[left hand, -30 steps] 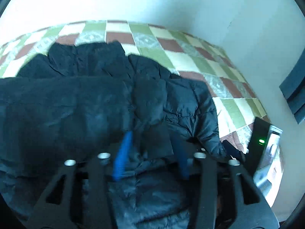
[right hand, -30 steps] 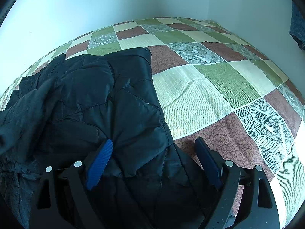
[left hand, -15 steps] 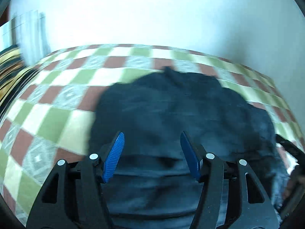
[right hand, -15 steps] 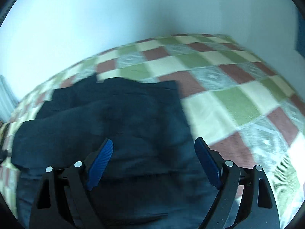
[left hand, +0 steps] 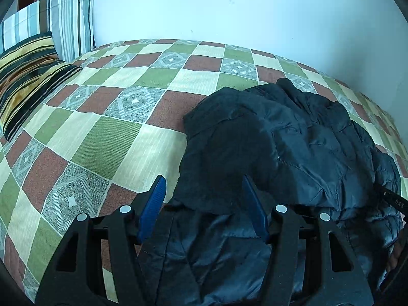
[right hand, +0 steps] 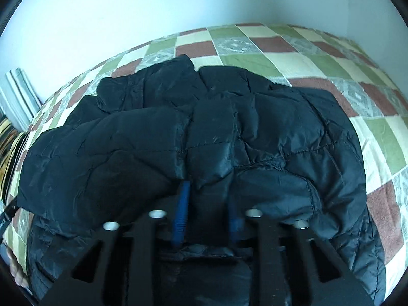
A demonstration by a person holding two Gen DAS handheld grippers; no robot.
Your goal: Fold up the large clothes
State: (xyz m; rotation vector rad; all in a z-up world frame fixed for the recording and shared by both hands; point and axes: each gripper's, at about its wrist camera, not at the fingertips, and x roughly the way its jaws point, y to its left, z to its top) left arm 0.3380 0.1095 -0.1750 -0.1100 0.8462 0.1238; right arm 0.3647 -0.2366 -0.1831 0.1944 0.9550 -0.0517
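Both cameras have swung since a second ago — the left one now takes in bedspread and pillows at 9 o'clock, with the jacket bunched on the bed toward 3. Left gripper fingers stand spread over the jacket's near edge, pinching nothing. Right gripper fingers are closing on a jacket fold between them — a gathering step. Next: a firm pinch, then a pull across to flatten.

Dark navy jacket, checked bedspread
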